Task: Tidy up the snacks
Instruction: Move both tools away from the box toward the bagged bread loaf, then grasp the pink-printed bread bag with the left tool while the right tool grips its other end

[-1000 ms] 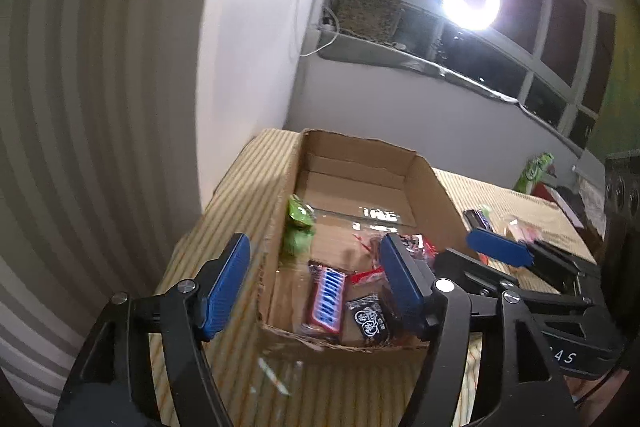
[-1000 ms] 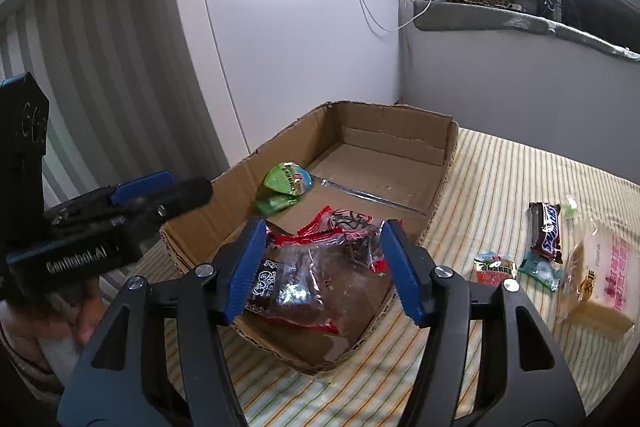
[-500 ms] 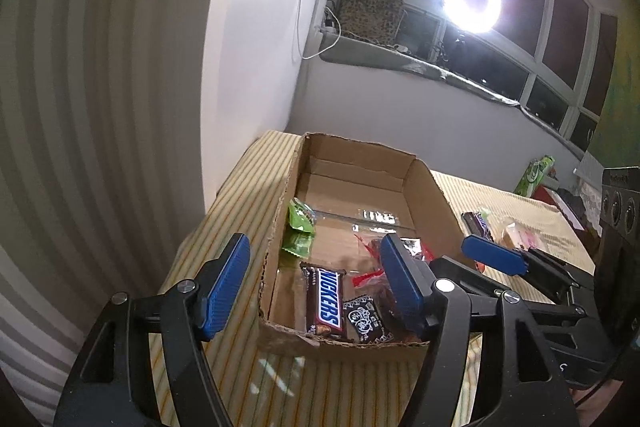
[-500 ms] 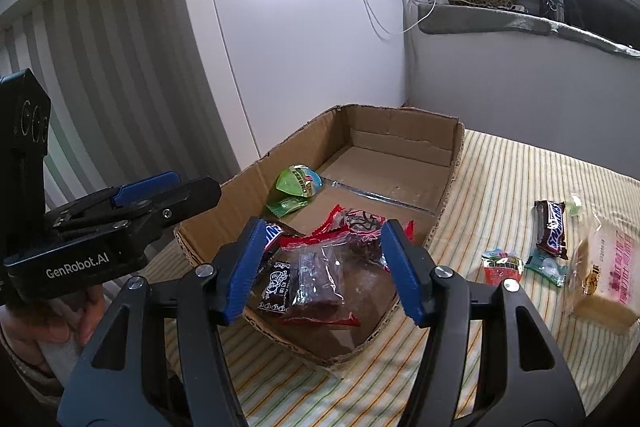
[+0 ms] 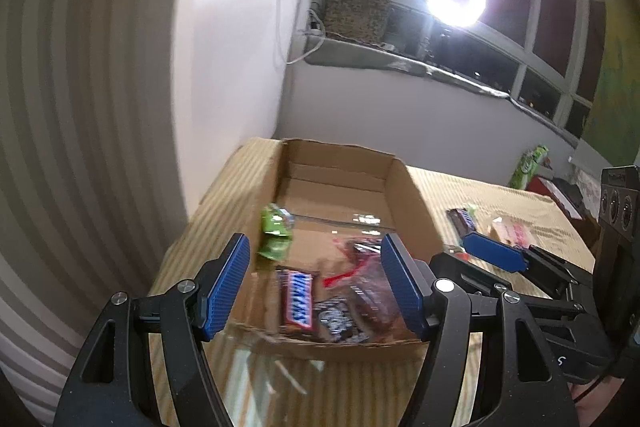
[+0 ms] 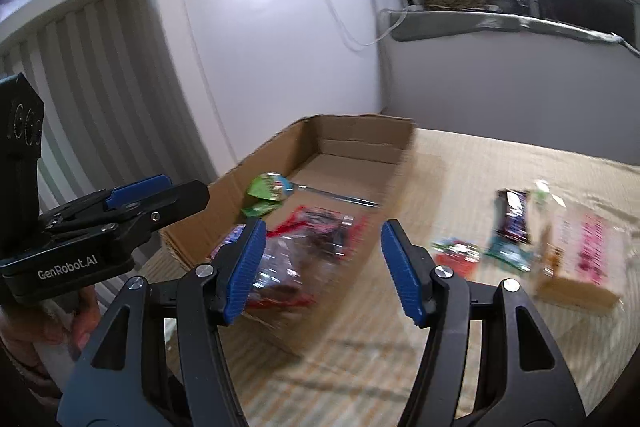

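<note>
Evidently both grippers, left (image 5: pixel 314 287) and right (image 6: pixel 322 269), hover with fingers released and empty by the box (image 6: pixel 280 151), since snacks (image 6: pixel 512 215) beside it on the desk (image 6: pixel 460 163) await boxing

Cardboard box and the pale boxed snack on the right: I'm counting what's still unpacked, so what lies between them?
In the right wrist view, between the cardboard box and the pale boxed snack lie a small red packet, a teal packet and a dark chocolate bar.

An open cardboard box (image 5: pixel 404 199) holds a green packet (image 5: pixel 275 231), a Snickers bar (image 5: pixel 299 297) and clear red-edged packs (image 6: pixel 304 247). More snacks (image 6: pixel 514 215) lie flat on the striped surface (image 6: pixel 460 167) beside it.
</note>
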